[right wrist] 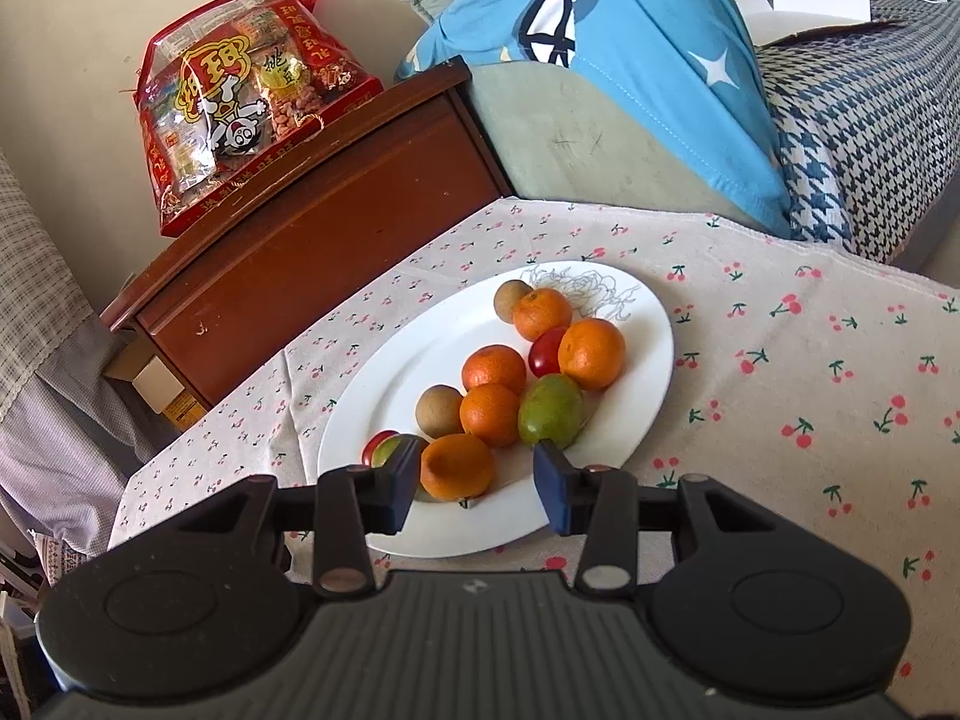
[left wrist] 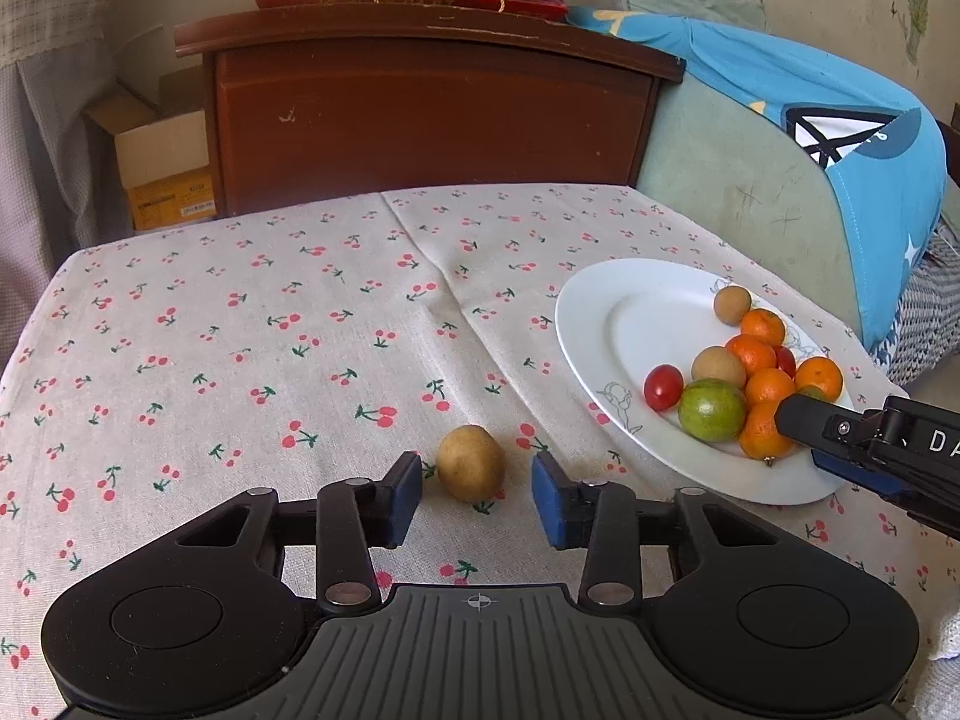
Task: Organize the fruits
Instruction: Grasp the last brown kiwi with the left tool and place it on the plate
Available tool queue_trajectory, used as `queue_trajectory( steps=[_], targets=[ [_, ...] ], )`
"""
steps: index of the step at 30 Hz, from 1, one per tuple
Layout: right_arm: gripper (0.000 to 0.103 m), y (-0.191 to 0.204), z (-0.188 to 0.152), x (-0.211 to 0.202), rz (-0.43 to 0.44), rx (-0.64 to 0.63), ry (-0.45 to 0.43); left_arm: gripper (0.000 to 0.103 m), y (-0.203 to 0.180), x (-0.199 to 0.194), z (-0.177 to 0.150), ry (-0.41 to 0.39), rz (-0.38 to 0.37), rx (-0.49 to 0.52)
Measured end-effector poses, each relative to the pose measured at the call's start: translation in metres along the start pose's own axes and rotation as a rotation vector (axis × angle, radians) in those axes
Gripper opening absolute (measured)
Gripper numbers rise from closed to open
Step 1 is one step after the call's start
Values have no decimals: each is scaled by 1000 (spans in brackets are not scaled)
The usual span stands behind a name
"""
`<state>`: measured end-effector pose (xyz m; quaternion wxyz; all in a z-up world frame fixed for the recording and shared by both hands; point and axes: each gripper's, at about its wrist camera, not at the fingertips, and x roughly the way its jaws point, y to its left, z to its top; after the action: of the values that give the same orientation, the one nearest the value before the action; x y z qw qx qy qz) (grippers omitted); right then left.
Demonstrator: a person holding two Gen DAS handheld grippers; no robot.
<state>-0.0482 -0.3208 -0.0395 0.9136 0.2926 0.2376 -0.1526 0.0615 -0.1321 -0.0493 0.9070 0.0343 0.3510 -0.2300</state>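
Apparently mid-gather: left gripper (left wrist: 477, 495) spread, flanking brown fruit (left wrist: 470, 462); right gripper (right wrist: 476, 483) spread around tangerine (right wrist: 457, 466) on plate (right wrist: 372, 420); next, close left.

White plate (right wrist: 648, 360), orange tangerines (right wrist: 591, 353), cherry-print tablecloth (left wrist: 240, 360)

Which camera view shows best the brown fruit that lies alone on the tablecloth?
The left wrist view shows it best: the brown fruit lies whole and unobstructed on the tablecloth, between the fingers of the open left gripper. The right wrist view does not show it at all; it shows only the plate of fruits.
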Motion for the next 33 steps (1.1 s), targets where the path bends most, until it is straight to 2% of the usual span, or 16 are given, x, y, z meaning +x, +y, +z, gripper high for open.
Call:
queue_trajectory(
  steps=[2,8,12,15,21,24,29,31,33],
  targets=[
    [45,0,1,0,-6,0,-3,22,-1,1,0,-8,2,8],
    [45,2,5,-8,-38,-27,-50,22,1,4,4,-20,-3,-42],
    [45,-3,9,-8,-76,-16,-71,22,1,6,14,-26,-45,-95],
    [45,-9,10,-6,-98,5,-75,22,-5,7,24,-48,-66,-95],
    [47,-17,13,4,-80,40,-65,22,-16,18,40,-44,-135,-107],
    [53,-17,17,10,-71,35,-66,22,-24,26,45,-28,-161,-75],
    [56,-13,23,17,-36,-10,-53,23,-38,41,54,18,-199,-25],
    [56,-11,28,18,-19,-32,-46,25,-41,43,57,28,-207,-23],
    [56,-9,34,19,6,-48,-29,32,-42,42,61,30,-213,-15]
  ],
)
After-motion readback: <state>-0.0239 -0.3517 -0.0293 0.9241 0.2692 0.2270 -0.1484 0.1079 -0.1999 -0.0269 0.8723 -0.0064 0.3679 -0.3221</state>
